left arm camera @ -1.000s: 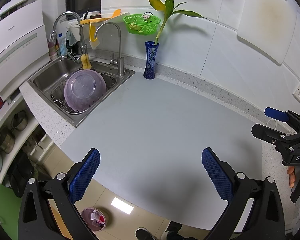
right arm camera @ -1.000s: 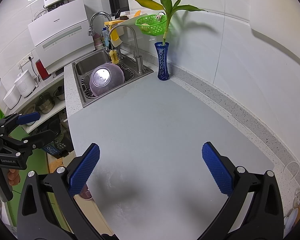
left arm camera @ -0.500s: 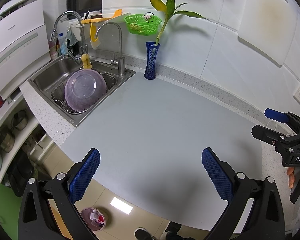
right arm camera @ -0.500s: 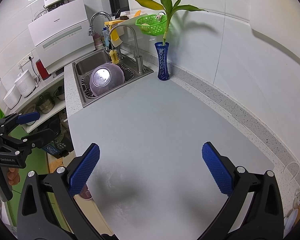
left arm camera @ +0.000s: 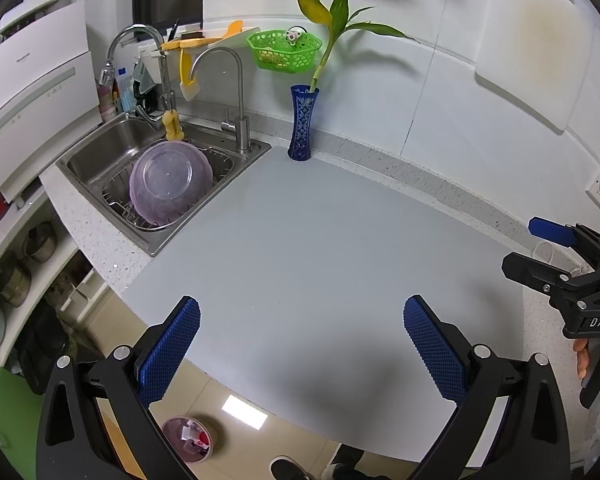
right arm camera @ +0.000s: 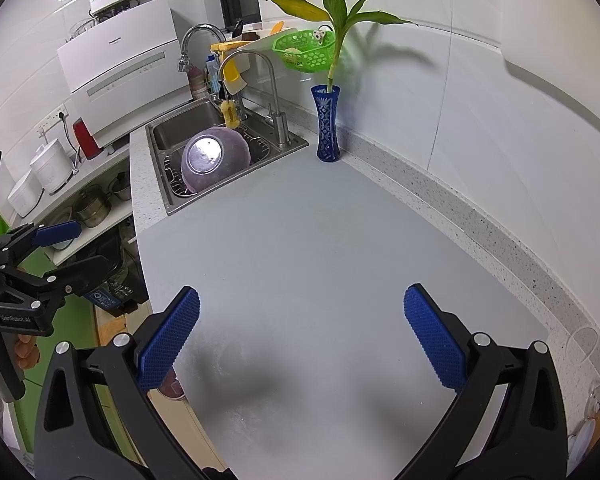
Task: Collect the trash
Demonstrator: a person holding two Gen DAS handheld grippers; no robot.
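Both tools are held wide open with nothing in them — the left gripper [left arm camera: 302,344] and the right gripper [right arm camera: 302,342] hang above the grey counter [left arm camera: 320,240]. No trash can be seen on the counter. Low in the left view, on the floor, a small pink bin [left arm camera: 188,438] with scraps inside is seen — that is likely where the trash belongs. A piece should be found first, then pinched gently. The blue vase [left arm camera: 301,128] at the upper middle should not be bumped.
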